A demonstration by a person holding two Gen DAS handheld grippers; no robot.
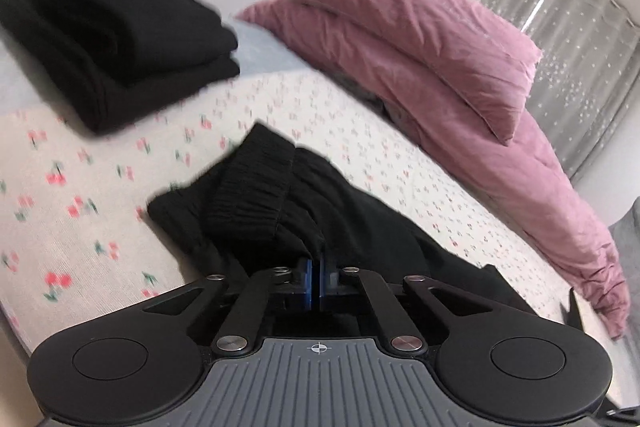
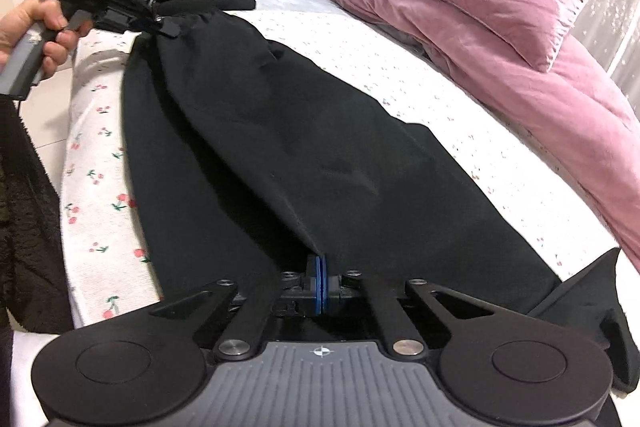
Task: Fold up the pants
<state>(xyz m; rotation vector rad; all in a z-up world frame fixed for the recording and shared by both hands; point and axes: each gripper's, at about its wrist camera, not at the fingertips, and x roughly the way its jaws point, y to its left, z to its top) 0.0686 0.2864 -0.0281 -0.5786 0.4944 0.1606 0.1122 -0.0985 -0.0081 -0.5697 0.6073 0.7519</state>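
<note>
Black pants (image 2: pixel 280 155) on the bed (image 2: pixel 460 115), each end clamped in a closed gripper (image 2: pixel 320 263).

We look from the left wrist along its claw (image 1: pixel 319 281), low and close over the bed (image 1: pixel 80 227), facing the pink duvet (image 1: pixel 420 39) and a folded black stack (image 1: pixel 108 31). From the right wrist we look along the right claw (image 2: pixel 320 281), down the black pants (image 2: pixel 280 155) toward the left claw (image 2: pixel 160 25). Both views share bed, duvet, stack and pants.
</note>
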